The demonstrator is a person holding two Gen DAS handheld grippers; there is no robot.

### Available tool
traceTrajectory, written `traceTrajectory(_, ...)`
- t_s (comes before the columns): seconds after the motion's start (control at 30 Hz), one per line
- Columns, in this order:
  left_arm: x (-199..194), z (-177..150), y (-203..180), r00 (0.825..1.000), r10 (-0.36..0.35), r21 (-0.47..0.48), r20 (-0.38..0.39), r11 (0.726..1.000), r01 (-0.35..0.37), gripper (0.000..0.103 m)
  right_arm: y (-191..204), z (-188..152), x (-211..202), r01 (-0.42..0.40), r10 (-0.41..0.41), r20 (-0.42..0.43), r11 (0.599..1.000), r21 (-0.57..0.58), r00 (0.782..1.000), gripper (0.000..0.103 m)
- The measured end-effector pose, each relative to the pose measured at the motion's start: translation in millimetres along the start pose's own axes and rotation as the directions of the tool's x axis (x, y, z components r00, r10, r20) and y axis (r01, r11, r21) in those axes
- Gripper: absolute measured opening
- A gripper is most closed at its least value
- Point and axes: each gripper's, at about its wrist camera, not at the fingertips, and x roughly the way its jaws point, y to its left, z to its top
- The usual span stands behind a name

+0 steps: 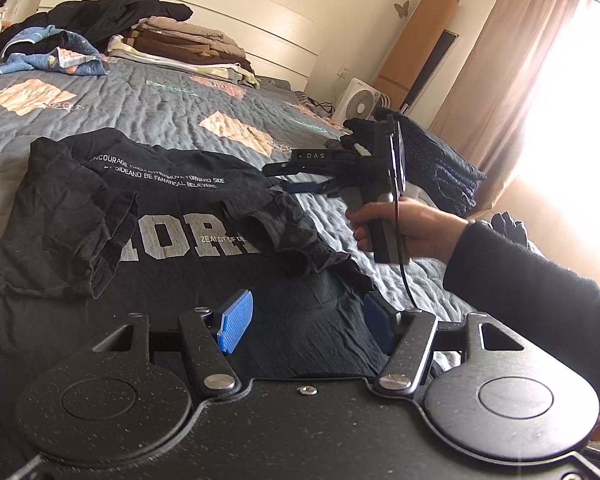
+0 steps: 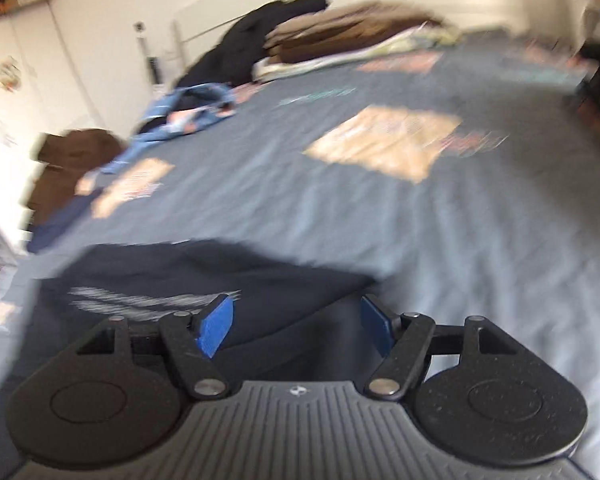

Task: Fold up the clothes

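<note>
Folding is looking partway through on the black T-shirt [image 1: 172,208]: it is lying print-side up near the foot edge of the bed [image 1: 172,108], with both sleeves turned in over the lettering, while the lower body of the shirt is still spreading unfolded toward the left gripper [image 1: 308,320]. That gripper is hovering just above the dark cloth with its blue-padded jaws standing apart and holding nothing. The right gripper [image 2: 296,328], held in a person's hand [image 1: 404,224], is hanging over the shirt's right side near the right edge of the bed; its jaws are also standing apart and empty, and its own view is smearing badly, so I am judging it to be in motion.

Elsewhere, a stack of folded brown and beige clothes [image 1: 180,44] is sitting at the head edge, a folded dark pile [image 1: 440,164] at the right edge, and a loose blue garment [image 1: 48,52] and dark heap [image 1: 112,12] are waiting near the head-left corner. Sunlight is pouring through a curtain [image 1: 516,60] beside a white fan [image 1: 360,102].
</note>
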Motion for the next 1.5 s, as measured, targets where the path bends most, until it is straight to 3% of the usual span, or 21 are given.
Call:
traceTrajectory(0.07,0,0,-1,1.0,-0.002,0.004,0.001,1.0,0.002,0.061,1,-12,3,-0.082,0.084,-0.03,0.994,0.069,0.996,0.07)
traceTrajectory(0.13,-1,0,-2,1.0,0.0,0.013,0.001,1.0,0.0,0.061,8,-20,-1,-0.069,0.071,-0.045,0.997,0.044,0.996,0.069)
traceTrajectory(0.2,-2,0,-2,1.0,-0.004,0.014,0.003,1.0,0.004,0.061,15,-28,-5,-0.057,0.058,-0.061,0.998,0.018,0.997,0.059)
traceTrajectory(0.6,-5,5,-7,1.0,-0.003,0.013,0.03,1.0,0.003,0.062,54,-77,-29,0.012,-0.031,-0.14,0.991,-0.134,0.99,0.063)
traceTrajectory(0.7,-5,4,-9,1.0,-0.006,0.026,0.03,1.0,0.006,0.065,60,-93,-22,0.014,-0.032,-0.128,0.99,-0.137,0.991,0.07)
traceTrajectory(0.83,-4,3,-5,1.0,0.006,0.026,0.025,1.0,-0.007,0.065,58,-82,-33,-0.068,0.064,-0.097,0.997,-0.035,0.993,0.07)
traceTrajectory(0.93,-6,4,-3,0.999,0.008,0.018,0.031,1.0,-0.008,0.065,56,-65,-38,-0.083,0.083,-0.014,0.997,0.012,0.996,0.07)
traceTrajectory(1.17,-3,3,4,0.999,0.051,0.015,0.005,0.999,-0.051,0.065,46,-32,31,-0.084,0.094,-0.054,0.983,0.165,0.994,0.07)
traceTrajectory(1.23,-2,3,7,0.997,0.074,0.013,-0.007,0.997,-0.074,0.065,49,-34,51,-0.054,0.067,-0.081,0.987,0.152,0.994,0.07)
traceTrajectory(1.4,-9,8,22,0.989,0.15,0.013,-0.015,0.989,-0.15,0.065,73,-20,46,-0.062,0.064,-0.013,0.99,0.127,0.998,0.07)
traceTrajectory(1.5,-16,13,33,0.964,0.265,0.059,-0.001,0.963,-0.265,0.065,111,-15,31,-0.079,0.079,0.011,0.996,0.041,0.997,0.07)
